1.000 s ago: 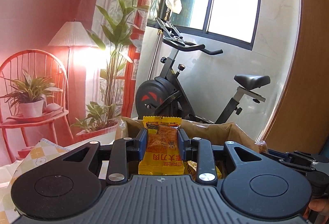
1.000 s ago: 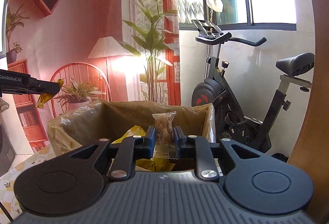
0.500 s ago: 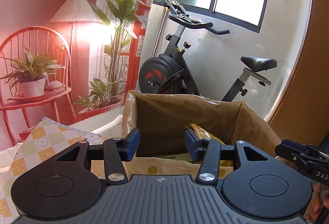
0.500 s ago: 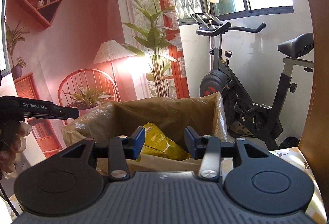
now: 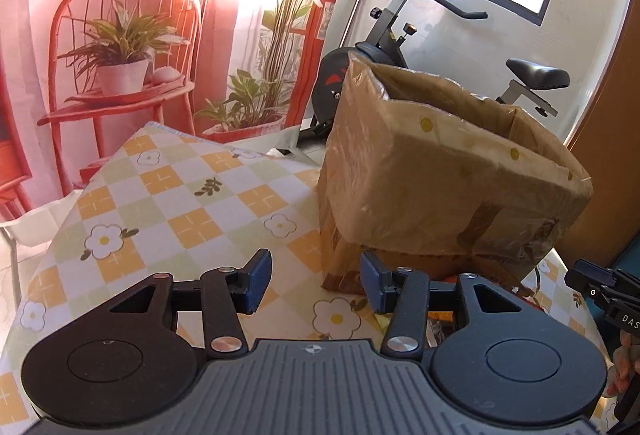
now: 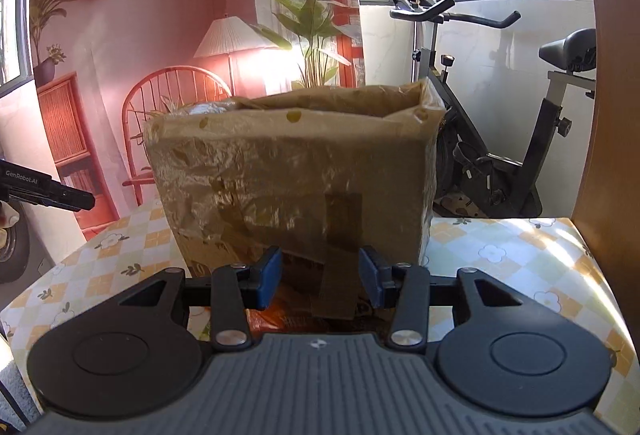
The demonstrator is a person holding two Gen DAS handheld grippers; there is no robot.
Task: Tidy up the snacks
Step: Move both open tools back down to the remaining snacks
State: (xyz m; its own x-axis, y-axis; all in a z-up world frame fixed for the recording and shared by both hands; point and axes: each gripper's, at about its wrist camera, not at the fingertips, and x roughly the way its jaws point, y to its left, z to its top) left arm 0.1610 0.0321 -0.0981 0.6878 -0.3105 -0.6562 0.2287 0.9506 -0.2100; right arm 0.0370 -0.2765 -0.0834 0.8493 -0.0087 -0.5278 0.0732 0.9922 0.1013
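A brown cardboard box (image 5: 448,179) lined with clear plastic stands on the checked tablecloth (image 5: 160,203); it also shows in the right wrist view (image 6: 304,171). Its inside is hidden from both views. My left gripper (image 5: 315,285) is open and empty, low over the table at the box's near left corner. My right gripper (image 6: 319,277) is open and empty, in front of the box's near wall. An orange snack wrapper (image 6: 280,317) lies on the table just under the right gripper, and a bit of orange wrapper (image 5: 442,315) shows behind the left gripper's right finger.
The right gripper's body (image 5: 612,299) shows at the right edge of the left wrist view, and the left gripper's body (image 6: 44,187) at the left edge of the right wrist view. An exercise bike (image 6: 500,139) stands behind the table. A wooden panel (image 6: 616,115) borders the right side.
Both grippers let go of their snack packets over the box, opened, then pulled back and came down in front of the box near the table.
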